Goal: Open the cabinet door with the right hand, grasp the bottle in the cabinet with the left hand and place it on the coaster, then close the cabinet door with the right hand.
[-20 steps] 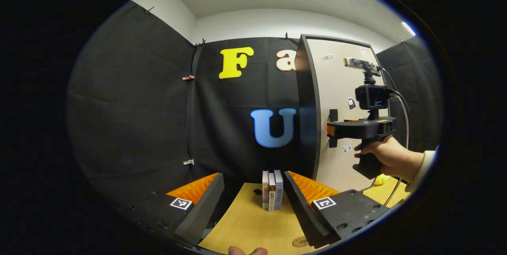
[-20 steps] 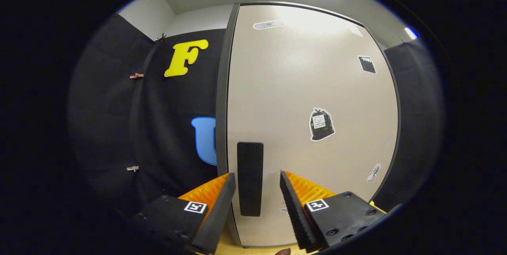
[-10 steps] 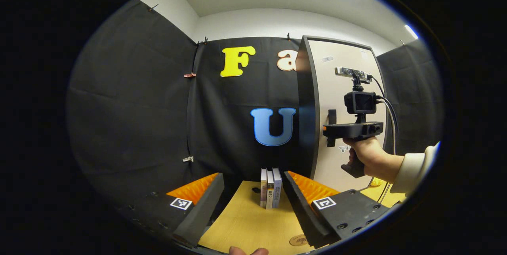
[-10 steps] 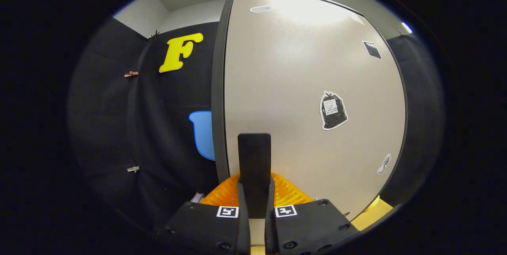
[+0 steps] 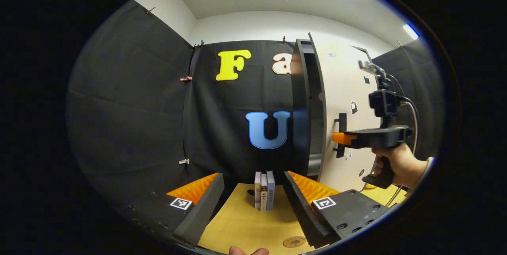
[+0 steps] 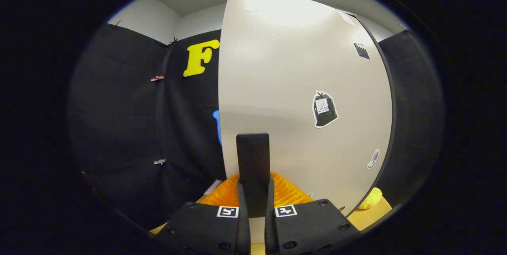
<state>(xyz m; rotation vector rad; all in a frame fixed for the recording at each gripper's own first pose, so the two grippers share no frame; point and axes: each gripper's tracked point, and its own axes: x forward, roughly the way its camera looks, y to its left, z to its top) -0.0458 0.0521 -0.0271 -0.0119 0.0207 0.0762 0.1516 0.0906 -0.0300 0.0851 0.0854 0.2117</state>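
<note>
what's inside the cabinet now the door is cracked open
Through the gap beside the cabinet door, the left gripper view gives a dark interior with what looks like a pale shelf edge low down. No bottle can be made out; the door covers the rest.

The right gripper [image 6: 254,191] is clamped with both fingers [image 6: 242,203] on the dark vertical handle [image 6: 253,168] of the cabinet door [image 6: 293,88]. A trash-bag sticker [image 6: 324,109] sits right of the handle. A yellow object [image 6: 370,199] lies at the door's lower right, on the surface [image 6: 368,215].
</note>
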